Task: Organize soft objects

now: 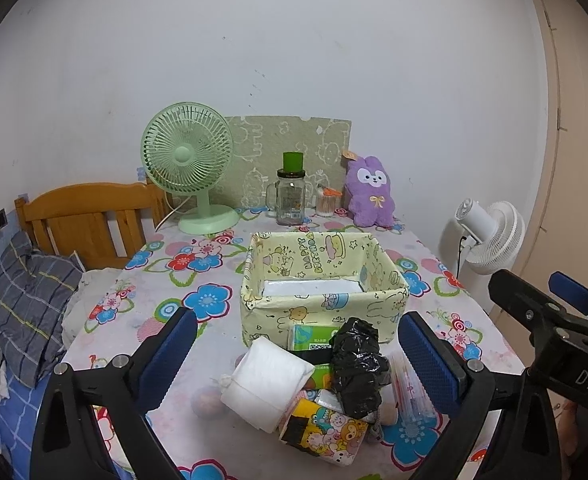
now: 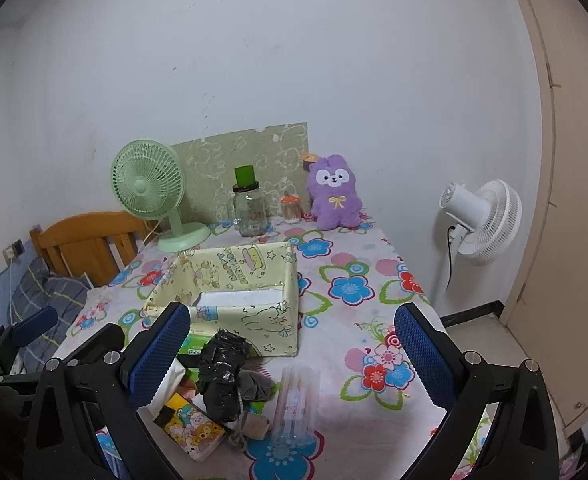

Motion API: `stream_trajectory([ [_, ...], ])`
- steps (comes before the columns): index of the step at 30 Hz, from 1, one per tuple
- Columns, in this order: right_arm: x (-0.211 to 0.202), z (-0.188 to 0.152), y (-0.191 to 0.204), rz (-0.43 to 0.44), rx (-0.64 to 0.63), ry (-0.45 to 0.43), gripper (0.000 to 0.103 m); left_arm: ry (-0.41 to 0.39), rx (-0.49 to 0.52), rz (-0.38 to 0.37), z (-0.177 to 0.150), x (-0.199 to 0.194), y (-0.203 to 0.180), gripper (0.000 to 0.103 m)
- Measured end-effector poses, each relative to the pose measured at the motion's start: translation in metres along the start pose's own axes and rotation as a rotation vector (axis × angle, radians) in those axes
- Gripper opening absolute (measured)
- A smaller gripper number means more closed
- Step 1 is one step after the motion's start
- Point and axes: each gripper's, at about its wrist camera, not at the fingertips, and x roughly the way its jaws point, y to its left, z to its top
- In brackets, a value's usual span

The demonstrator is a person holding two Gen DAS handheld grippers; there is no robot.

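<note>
The soft pile (image 1: 313, 380) lies just before the fabric bin (image 1: 321, 280); both the left gripper (image 1: 297, 356) and right gripper (image 2: 294, 356) hover wide, empty; best pinch one item squarely, lift clear of the rim.

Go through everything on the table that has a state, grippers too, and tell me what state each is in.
Left gripper: open, holding nothing.
Right gripper: open, holding nothing.
Fabric box: upright, open-topped, only a white liner showing inside.
Green fan: upright, blades look still.
Glass jar: upright, lid on.
Plush: upright against the wall.
Black bag: crumpled, on the pile.
Clear tube: lying flat.
</note>
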Motion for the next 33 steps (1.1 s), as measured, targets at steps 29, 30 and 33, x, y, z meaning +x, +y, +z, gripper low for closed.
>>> stream_trajectory([
  [29, 0.032, -0.013, 0.014, 0.035, -0.007, 0.05, 0.101, 0.06, -0.028, -0.014, -0.017, 0.03, 0.015, 0.098],
  [30, 0.035, -0.014, 0.014, 0.035, -0.01, 0.06, 0.1, 0.066, -0.029, -0.014, -0.018, 0.033, 0.016, 0.098],
  [33, 0.043, -0.018, 0.018, 0.035, -0.013, 0.083, 0.098, 0.091, -0.034, -0.013, -0.022, 0.041, 0.018, 0.098],
])
